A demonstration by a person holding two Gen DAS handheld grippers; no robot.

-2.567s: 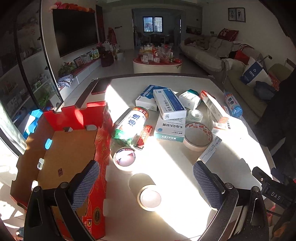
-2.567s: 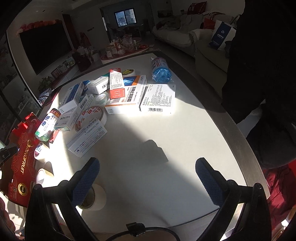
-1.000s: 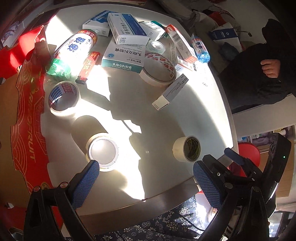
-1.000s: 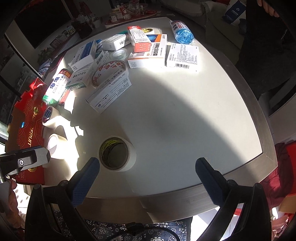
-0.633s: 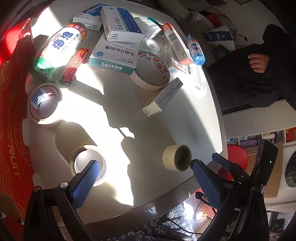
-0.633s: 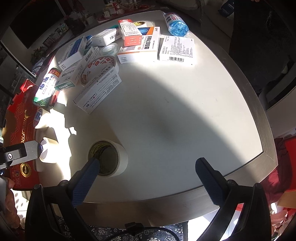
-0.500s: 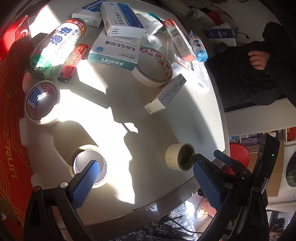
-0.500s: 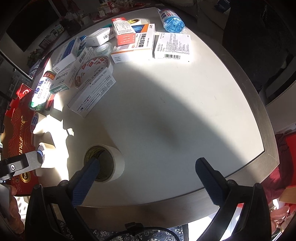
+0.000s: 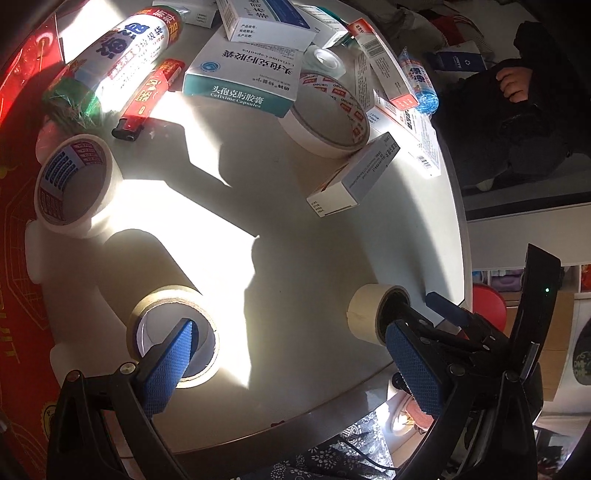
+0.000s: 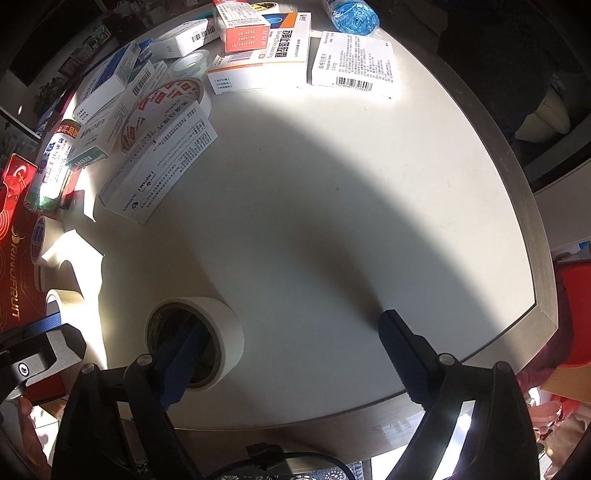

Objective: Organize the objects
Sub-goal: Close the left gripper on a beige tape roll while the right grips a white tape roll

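- The masking-tape roll (image 10: 207,332) lies near the round table's (image 10: 369,221) front edge; the right gripper (image 10: 295,354) is spread wide, one finger inside its core, not yet clamped.
- The left gripper (image 9: 291,358), also wide open, has a finger in a second tape roll (image 9: 166,325).
- Sorting looks barely begun: medicine boxes (image 9: 240,85) lie scattered.
- Only the left view shows the lighter (image 9: 147,99).

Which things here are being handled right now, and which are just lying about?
In hand:
left tongs, open around beige tape roll
right tongs, open around cream masking-tape roll

Lying about:
red lighter
teal-and-white medicine box
blue water bottle
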